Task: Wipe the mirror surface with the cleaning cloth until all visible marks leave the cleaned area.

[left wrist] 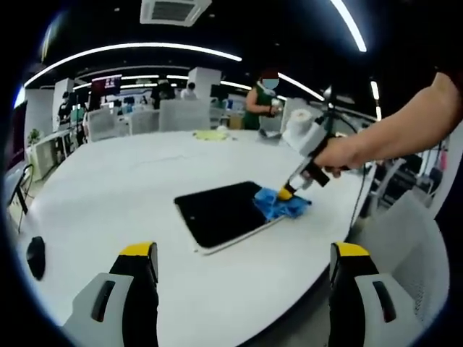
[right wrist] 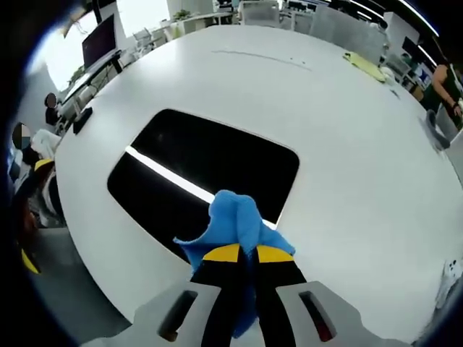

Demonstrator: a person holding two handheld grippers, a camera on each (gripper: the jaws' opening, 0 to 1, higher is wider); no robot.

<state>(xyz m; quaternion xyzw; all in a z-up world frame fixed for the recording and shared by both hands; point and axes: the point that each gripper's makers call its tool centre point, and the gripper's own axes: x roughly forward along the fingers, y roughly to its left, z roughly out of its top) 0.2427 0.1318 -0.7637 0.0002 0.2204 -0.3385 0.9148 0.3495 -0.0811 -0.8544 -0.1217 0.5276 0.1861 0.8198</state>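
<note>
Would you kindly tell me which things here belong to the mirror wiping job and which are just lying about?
Belongs to the job:
mirror
blue cleaning cloth, clamped in the right gripper

Just lying about:
yellow cloth at the table's far side
black object near the table edge

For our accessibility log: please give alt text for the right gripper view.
The right claw, shut on a blue cleaning cloth, holds it at the near edge of a dark rectangular mirror lying flat on a white table. A bright light strip reflects across the glass.
</note>
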